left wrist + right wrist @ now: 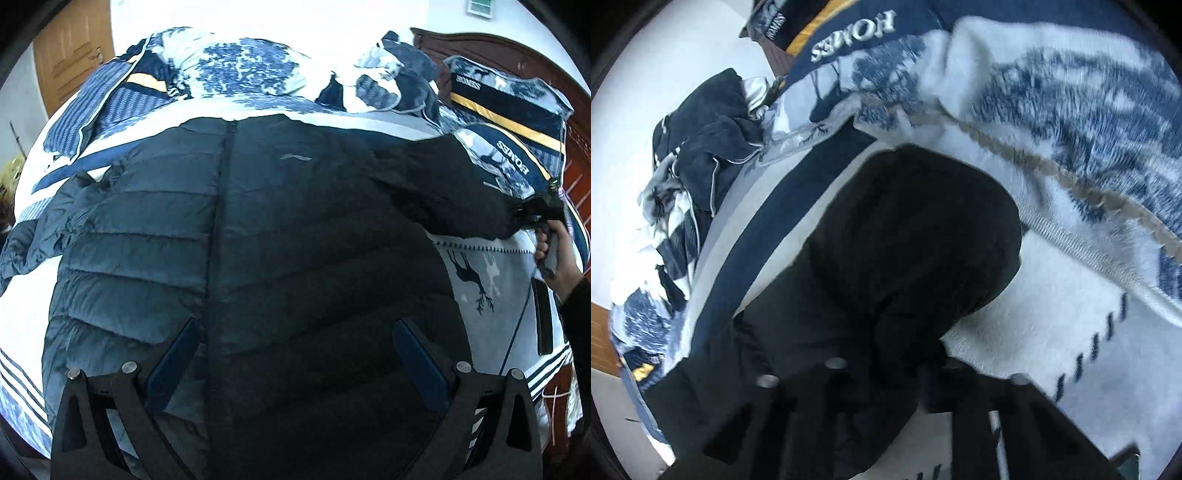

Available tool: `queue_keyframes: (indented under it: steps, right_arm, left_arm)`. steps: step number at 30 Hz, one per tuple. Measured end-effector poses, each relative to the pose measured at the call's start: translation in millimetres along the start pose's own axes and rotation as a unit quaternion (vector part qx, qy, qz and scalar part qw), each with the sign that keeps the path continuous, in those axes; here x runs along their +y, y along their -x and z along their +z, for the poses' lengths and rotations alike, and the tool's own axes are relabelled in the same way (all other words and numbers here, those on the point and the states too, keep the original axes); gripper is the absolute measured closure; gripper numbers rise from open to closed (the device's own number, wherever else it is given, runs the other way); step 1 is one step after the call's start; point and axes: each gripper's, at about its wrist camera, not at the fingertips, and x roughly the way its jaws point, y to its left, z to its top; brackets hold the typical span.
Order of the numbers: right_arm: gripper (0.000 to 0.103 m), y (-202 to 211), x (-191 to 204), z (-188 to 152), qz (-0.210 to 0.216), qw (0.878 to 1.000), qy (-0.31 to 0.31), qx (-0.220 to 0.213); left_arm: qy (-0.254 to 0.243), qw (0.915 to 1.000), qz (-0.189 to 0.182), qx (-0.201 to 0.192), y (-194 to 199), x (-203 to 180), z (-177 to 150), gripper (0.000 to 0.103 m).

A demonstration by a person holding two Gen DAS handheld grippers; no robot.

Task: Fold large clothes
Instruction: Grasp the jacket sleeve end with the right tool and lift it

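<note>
We see a black puffer jacket (258,229) spread flat, front up, zipper closed, across a bed (491,280) with a white and blue printed cover. Our left gripper (295,354) hovers over the lower part of the jacket, fingers spread wide, nothing between them. Blue pads (173,362) face inward.

The jacket's right sleeve (454,195) stretches out sideways toward our right gripper (543,212), which pinches the cuff end; the right hand (561,258) wraps the handle. In the right wrist view the sleeve (908,240) fills the middle and runs down into the gripper (886,376); the fingers are dark and blurred, clamped on the fabric. The other sleeve (33,236) lies crumpled at the left edge of the bed.

Pillows (509,110) and a bunched duvet (243,70) sit at the far side. A wooden door (70,51) is at upper left and a dark headboard (498,51) at upper right.
</note>
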Motion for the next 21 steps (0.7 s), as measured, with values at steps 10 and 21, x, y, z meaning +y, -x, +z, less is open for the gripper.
queue_keyframes:
  steps: [10,21]
  right_arm:
    - [0.097,219.7,190.2,-120.0,0.114,0.931,0.305,-0.166]
    - [0.097,255.6,330.9,-375.0,0.282,0.842,0.454,-0.072]
  left_arm:
    - [0.06,0.9975,-0.006,-0.038,67.0,52.2,-9.0,0.0]
    - [0.153,0.9861,0.049,-0.042,86.4,165.7,-42.7,0.0]
